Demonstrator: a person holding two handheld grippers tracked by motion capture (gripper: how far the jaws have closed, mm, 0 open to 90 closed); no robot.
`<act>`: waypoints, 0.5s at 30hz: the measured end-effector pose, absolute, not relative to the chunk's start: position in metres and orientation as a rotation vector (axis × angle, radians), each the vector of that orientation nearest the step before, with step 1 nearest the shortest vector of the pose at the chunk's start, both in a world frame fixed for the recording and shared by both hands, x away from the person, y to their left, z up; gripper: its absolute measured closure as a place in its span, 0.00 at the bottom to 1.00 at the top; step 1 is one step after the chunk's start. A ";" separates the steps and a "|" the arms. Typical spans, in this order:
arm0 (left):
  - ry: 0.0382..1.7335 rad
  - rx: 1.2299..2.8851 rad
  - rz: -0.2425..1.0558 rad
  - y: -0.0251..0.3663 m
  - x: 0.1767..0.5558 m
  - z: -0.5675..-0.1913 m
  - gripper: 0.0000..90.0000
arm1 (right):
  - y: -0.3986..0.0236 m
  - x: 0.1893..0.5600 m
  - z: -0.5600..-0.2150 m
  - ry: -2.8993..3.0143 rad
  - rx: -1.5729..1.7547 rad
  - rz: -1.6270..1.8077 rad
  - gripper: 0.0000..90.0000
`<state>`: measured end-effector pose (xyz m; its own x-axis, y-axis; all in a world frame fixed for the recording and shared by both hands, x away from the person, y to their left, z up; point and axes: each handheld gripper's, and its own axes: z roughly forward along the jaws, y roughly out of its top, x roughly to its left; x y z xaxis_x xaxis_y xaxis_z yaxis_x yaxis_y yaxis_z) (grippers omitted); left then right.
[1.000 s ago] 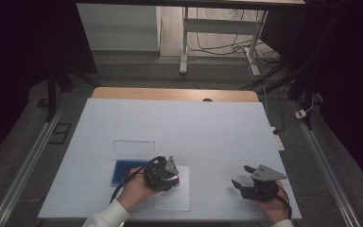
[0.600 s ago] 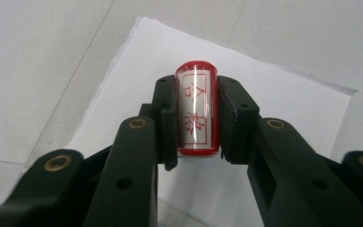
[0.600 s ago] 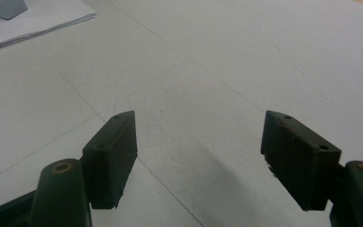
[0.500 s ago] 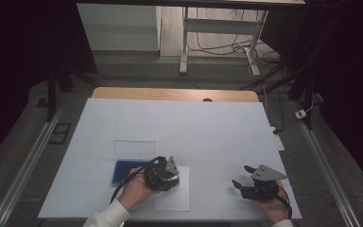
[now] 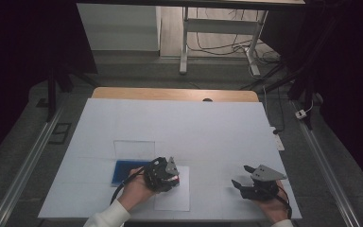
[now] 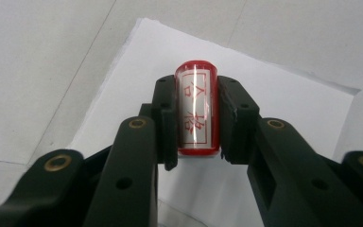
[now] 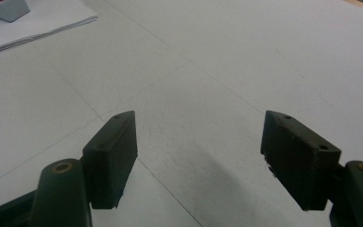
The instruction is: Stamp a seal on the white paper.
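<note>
A white desk [image 5: 179,123] carried a sheet of paper [image 5: 172,196] beside a blue pad [image 5: 122,171]. The right tongs [image 7: 198,156] stood spread over bare desk. The left tongs [image 6: 196,118] pinched a red stamp [image 6: 196,111] above the paper.

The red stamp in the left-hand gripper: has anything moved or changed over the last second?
Nothing visibly changed. The left gripper stays shut on the red stamp over the white sheet of paper, the right gripper rests open on the table, and the blue pad lies where it was.
</note>
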<state>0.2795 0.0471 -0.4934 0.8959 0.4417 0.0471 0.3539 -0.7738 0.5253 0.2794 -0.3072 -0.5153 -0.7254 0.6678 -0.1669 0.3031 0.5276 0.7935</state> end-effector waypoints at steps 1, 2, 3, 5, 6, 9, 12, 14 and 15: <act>0.575 2.538 0.225 0.047 0.280 -0.493 0.79 | -0.307 0.279 -0.515 2.314 0.792 1.076 0.30; 0.573 2.540 0.226 0.047 0.280 -0.493 0.79 | -0.307 0.279 -0.515 2.313 0.791 1.076 0.30; 0.573 2.541 0.228 0.047 0.280 -0.493 0.79 | -0.307 0.279 -0.515 2.312 0.791 1.078 0.30; 0.572 2.542 0.230 0.047 0.279 -0.493 0.79 | -0.307 0.279 -0.515 2.306 0.796 1.082 0.30; 0.571 2.542 0.231 0.047 0.279 -0.493 0.79 | -0.308 0.279 -0.515 2.306 0.797 1.080 0.30; 0.569 2.542 0.234 0.047 0.279 -0.493 0.79 | -0.308 0.279 -0.515 2.309 0.796 1.077 0.30; 0.570 2.543 0.246 0.046 0.278 -0.493 0.79 | -0.308 0.279 -0.515 2.310 0.794 1.076 0.30; 0.567 2.544 0.253 0.046 0.277 -0.493 0.79 | -0.308 0.279 -0.515 2.308 0.794 1.076 0.30; 0.567 2.545 0.251 0.046 0.277 -0.493 0.79 | -0.308 0.279 -0.515 2.306 0.795 1.069 0.30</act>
